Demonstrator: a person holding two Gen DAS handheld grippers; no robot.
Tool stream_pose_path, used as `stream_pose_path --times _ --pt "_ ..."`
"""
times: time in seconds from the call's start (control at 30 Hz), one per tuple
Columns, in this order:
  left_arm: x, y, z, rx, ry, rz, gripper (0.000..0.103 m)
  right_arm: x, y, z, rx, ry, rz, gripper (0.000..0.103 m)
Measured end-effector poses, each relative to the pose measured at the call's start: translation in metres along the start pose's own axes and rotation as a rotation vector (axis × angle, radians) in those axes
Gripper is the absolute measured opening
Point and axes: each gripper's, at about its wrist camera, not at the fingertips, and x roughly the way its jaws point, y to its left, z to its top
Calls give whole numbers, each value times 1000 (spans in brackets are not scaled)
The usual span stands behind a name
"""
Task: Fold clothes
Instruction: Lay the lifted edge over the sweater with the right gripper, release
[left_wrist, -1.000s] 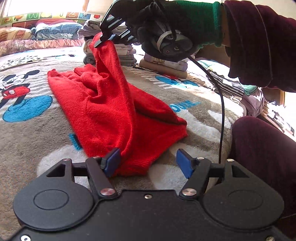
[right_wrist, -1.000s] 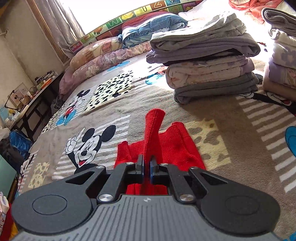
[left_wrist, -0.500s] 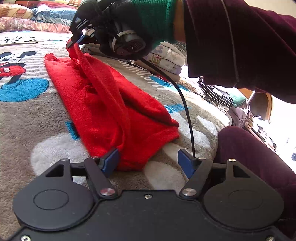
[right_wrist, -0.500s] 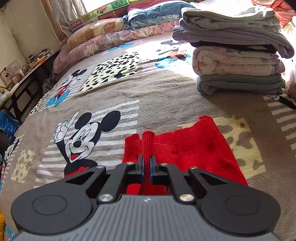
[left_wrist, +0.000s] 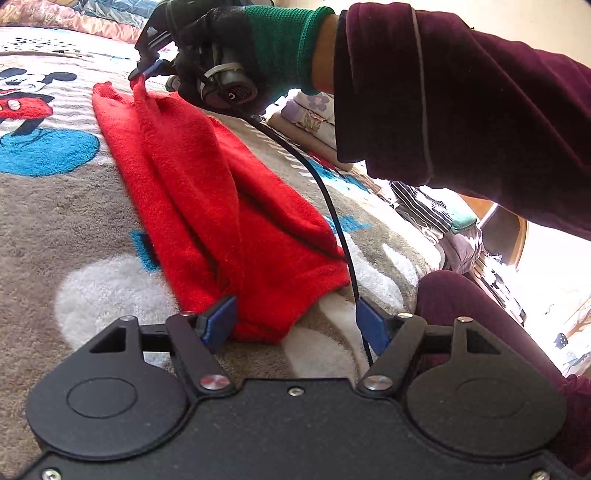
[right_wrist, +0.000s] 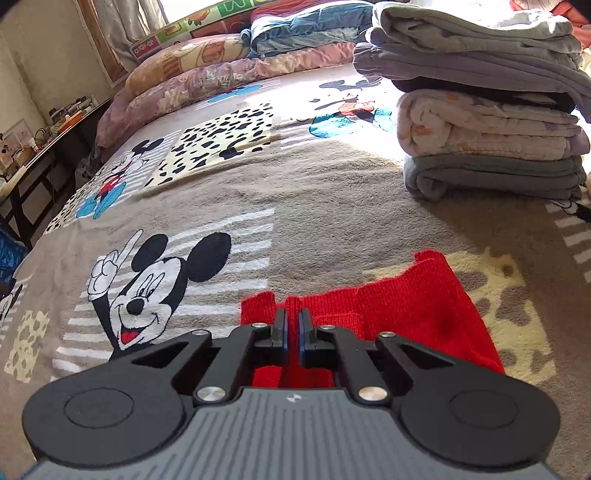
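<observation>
Pinching a fold of the red garment (right_wrist: 406, 310), the right gripper (right_wrist: 291, 328) has its jaws nearly together; the left gripper (left_wrist: 295, 325) gapes, one finger (left_wrist: 219, 323) touching its hem. Only the right view shows the folded stack (right_wrist: 487, 122) beyond it.

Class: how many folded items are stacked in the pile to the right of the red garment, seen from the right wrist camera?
4: grey on top, lavender below, cream floral third, grey-green at bottom. Thin layers between may be hidden.

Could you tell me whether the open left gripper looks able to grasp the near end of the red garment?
Probably yes: the left gripper is open, the red garment lies between its fingers, nothing blocking.
</observation>
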Motion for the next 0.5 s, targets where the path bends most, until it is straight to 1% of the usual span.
stream_pose_path --times 0.03,0.07,0.1,0.17,0.23,0.33,0.37,0.5 --pt "0 1 1 -4 1 -2 71 -3 -5 4 22 -7 23 19" --pt "0 1 1 -6 1 -3 71 -9 -10 9 34 -23 41 30" --pt "1 1 2 -5 2 -2 71 -15 -15 13 41 -45 57 34" --pt "1 1 2 -2 3 0 71 -26 -24 20 8 -59 74 34" --pt "1 1 2 -6 3 0 71 -31 -33 20 -42 -34 98 34" --pt "1 2 1 -15 -1 1 71 -32 -42 9 -139 19 115 34" --pt "1 2 1 -17 -3 1 71 -32 -45 3 -160 39 133 34" --pt "0 3 0 -30 -9 0 71 -31 -50 -12 -185 77 181 33"
